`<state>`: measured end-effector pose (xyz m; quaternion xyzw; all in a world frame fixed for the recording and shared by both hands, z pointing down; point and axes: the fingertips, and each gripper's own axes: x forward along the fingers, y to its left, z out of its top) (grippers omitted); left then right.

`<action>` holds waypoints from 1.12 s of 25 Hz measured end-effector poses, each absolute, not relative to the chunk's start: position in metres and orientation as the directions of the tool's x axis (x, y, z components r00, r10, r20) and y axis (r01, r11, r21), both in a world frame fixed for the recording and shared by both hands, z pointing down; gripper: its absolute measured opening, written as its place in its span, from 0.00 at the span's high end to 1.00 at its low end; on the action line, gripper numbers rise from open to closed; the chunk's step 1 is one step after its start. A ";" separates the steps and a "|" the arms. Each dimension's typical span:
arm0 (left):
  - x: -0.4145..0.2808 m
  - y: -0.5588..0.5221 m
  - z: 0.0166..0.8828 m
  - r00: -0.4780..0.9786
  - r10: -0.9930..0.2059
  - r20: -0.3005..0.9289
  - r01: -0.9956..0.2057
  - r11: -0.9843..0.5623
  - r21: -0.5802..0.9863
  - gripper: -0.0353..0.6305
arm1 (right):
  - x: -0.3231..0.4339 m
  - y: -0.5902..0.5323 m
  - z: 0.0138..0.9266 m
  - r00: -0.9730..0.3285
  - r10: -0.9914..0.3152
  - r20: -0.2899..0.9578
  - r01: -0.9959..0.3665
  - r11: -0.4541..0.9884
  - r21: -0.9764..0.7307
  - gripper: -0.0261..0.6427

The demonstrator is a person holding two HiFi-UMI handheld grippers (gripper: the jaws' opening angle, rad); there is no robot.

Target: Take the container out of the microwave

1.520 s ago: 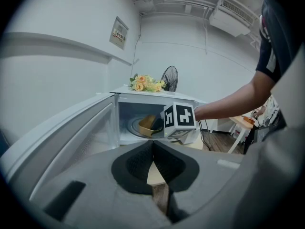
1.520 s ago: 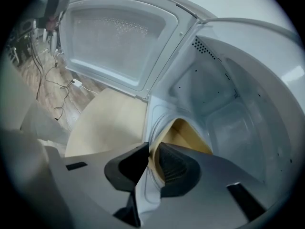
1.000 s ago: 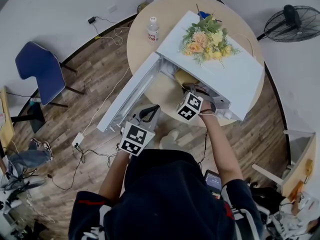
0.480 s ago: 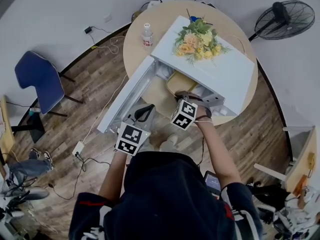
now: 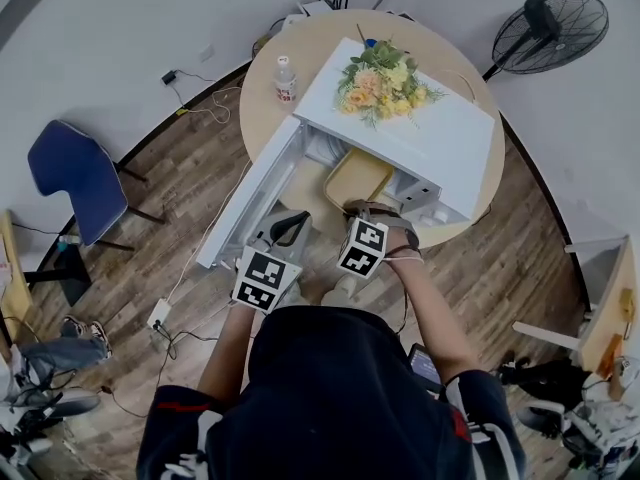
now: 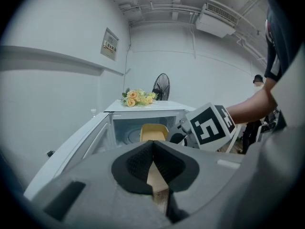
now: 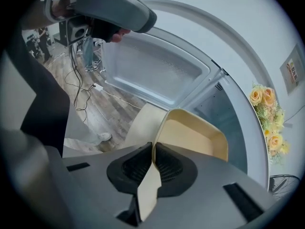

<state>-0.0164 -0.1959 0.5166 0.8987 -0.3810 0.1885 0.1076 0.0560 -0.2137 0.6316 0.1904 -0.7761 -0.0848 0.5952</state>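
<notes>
A shallow yellow container (image 5: 357, 179) sticks halfway out of the white microwave's (image 5: 440, 148) mouth over the round table. My right gripper (image 5: 366, 206) is shut on its near rim; in the right gripper view the pads (image 7: 153, 151) pinch the thin yellow wall (image 7: 195, 137). My left gripper (image 5: 290, 223) hovers near the lower end of the open door (image 5: 250, 193), apart from it. Its jaws (image 6: 153, 149) are shut with nothing between them. The container (image 6: 153, 132) and the right gripper's marker cube (image 6: 209, 125) also show in the left gripper view.
A bunch of flowers (image 5: 385, 76) lies on top of the microwave. A water bottle (image 5: 285, 78) stands on the table's (image 5: 320, 43) left side. The door swings out to the left. A fan (image 5: 555, 28), a blue chair (image 5: 75, 173) and floor cables (image 5: 170, 318) surround the table.
My right gripper has drawn back toward me, pulling the yellow container further out of the microwave. The left gripper has stayed near the door.
</notes>
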 end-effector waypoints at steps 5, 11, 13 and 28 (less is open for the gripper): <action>-0.012 -0.196 0.510 0.652 -0.637 0.412 -0.711 -0.703 0.038 0.92 | 0.055 -0.199 0.624 -0.231 -0.392 0.890 -0.202 0.915 0.350 0.92; -0.004 -0.196 0.502 0.668 -0.628 0.398 -0.690 -0.723 0.017 0.92 | 0.059 -0.187 0.616 -0.221 -0.399 0.890 -0.217 0.910 0.354 0.92; -0.001 -0.194 0.498 0.673 -0.626 0.394 -0.684 -0.729 0.011 0.92 | 0.060 -0.183 0.613 -0.221 -0.400 0.889 -0.221 0.909 0.354 0.92; 0.011 -0.186 0.486 0.698 -0.612 0.372 -0.656 -0.754 -0.011 0.92 | 0.074 -0.157 0.611 -0.199 -0.382 0.902 -0.247 0.911 0.331 0.92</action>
